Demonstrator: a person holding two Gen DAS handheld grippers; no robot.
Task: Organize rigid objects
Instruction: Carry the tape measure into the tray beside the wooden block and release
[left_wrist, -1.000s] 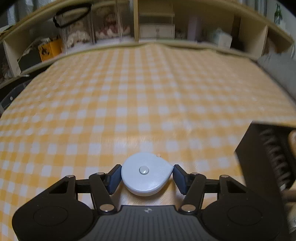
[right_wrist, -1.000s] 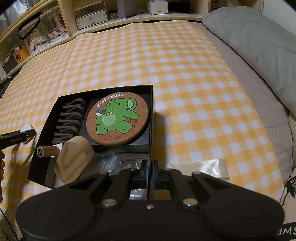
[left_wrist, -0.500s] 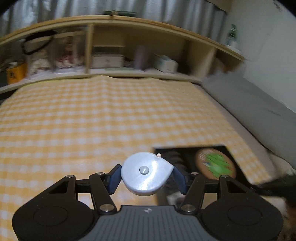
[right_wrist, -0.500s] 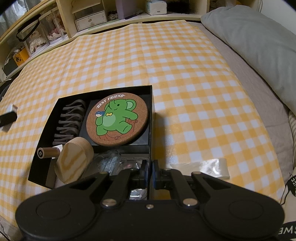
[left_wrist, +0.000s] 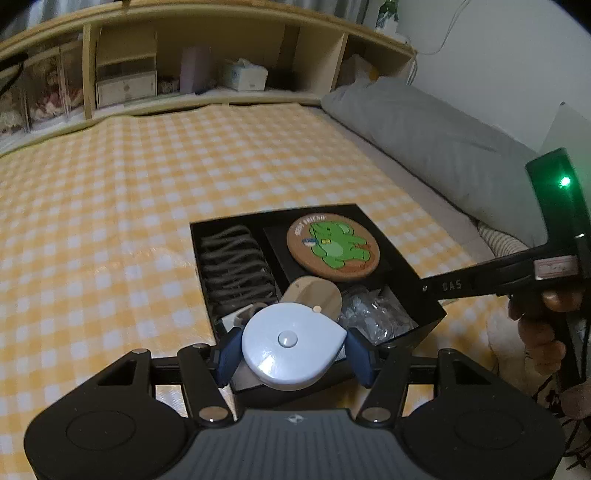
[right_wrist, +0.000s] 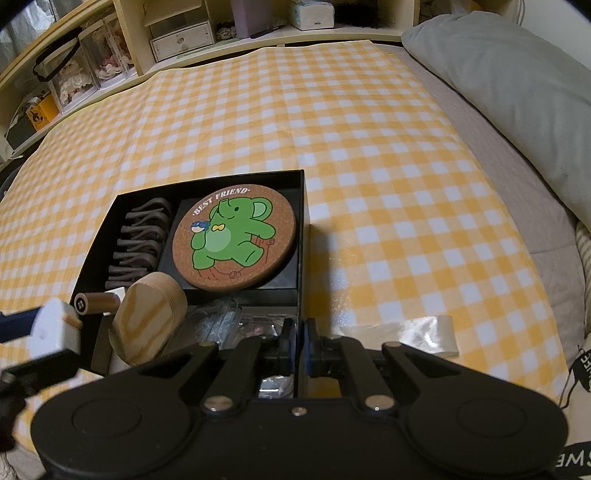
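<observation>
1. Left hand-held gripper (left_wrist: 291, 350): jaws about half open, blue pads pressed on either side of a pale blue tape measure (left_wrist: 291, 345). The case sits flat between the fingertips, centre button up, a small tan tab at its far edge.
2. The held tape measure hangs above the near left corner of a black box (left_wrist: 428, 314), which lies just ahead of and below the left hand-held gripper on a yellow checked cloth (left_wrist: 110, 206).
3. Box contents, seen ahead of the left hand-held gripper: a row of dark bent pieces (left_wrist: 236, 266) to the far left; a round cork coaster (left_wrist: 332, 247) with a green elephant to the far right; a wooden disc (left_wrist: 314, 295) tilted on edge just beyond the tape measure; crinkled clear plastic (left_wrist: 373, 314) to the near right.
4. Right hand-held gripper (right_wrist: 297, 343): jaws closed, pads all but meeting on the thin near-right wall of the box. A hand (left_wrist: 543, 321) grips its handle.
5. From the right wrist view, the tape measure shows at the left edge, beside the box's left wall; a brown cylinder (right_wrist: 98, 302) lies in the box next to the wooden disc.
6. A grey pillow (left_wrist: 424, 133) lies far right of both.
</observation>
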